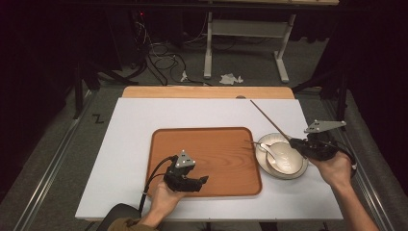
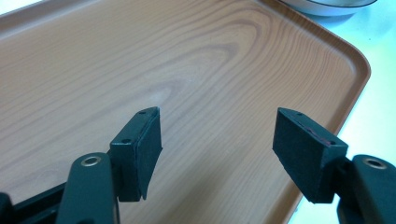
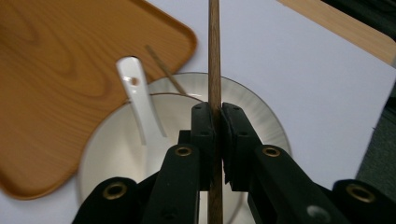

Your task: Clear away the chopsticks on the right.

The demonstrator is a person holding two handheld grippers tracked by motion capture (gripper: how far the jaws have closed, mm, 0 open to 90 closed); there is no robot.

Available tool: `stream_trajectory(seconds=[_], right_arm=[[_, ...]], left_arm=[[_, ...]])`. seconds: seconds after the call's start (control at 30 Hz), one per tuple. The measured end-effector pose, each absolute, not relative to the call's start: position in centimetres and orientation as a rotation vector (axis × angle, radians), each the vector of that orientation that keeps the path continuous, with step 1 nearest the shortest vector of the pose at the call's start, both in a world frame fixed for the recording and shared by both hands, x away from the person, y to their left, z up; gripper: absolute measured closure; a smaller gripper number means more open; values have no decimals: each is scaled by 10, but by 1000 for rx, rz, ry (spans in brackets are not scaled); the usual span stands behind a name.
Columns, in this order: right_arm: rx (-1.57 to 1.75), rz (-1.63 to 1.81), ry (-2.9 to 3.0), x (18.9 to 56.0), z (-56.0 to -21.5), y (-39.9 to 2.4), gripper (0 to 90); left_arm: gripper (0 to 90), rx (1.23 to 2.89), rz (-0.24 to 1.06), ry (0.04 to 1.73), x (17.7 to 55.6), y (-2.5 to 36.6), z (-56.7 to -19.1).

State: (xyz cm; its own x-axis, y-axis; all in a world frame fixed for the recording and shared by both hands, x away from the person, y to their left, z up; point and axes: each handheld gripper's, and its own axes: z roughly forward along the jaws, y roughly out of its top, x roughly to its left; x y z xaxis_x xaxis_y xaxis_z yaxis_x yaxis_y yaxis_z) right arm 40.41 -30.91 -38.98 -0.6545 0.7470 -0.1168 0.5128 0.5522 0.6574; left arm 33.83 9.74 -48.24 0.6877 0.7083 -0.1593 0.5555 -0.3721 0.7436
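Right tongs [image 3: 215, 140] clamped tight on a thin wooden chopstick [image 3: 214, 56]; the pads press it from both sides and the stick runs straight up between them in the right gripper view. From the high view the right tongs [image 1: 294, 142] sit at the right edge of the white bowl [image 1: 292, 169], above its rim, and the chopstick [image 1: 269, 120] slants up and away from the bowl toward the far edge of the worktop [image 1: 202, 113], its tip off the surface.

The bowl stands on the white worktop just beside the right side of the wooden tray [image 1: 216, 149], touching or nearly touching the tray rim; cannot tell which. A white ceramic spoon [image 3: 137, 93] lies in the bowl with its handle pointing toward the tray. A second thin stick [image 3: 163, 70] rests across the bowl's rim on the tray side.

Left tongs [image 2: 217, 140] stand wide apart, nothing between them, hovering low over the tray's near right part. In the high view the left tongs [image 1: 202, 181] point toward the bowl, well apart from it.
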Motion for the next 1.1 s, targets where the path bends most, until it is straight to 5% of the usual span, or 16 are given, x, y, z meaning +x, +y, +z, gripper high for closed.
stream_trajectory(seconds=[0.4, 1.1], right_arm=[[975, 894, 2461, 370, -390, -265, 852], [986, 833, 2577, 365, -442, -207, 851]], left_arm=[[326, 2066, 233, 969, 339, 98, -482], [326, 2065, 228, 973, 340, 97, -482]])
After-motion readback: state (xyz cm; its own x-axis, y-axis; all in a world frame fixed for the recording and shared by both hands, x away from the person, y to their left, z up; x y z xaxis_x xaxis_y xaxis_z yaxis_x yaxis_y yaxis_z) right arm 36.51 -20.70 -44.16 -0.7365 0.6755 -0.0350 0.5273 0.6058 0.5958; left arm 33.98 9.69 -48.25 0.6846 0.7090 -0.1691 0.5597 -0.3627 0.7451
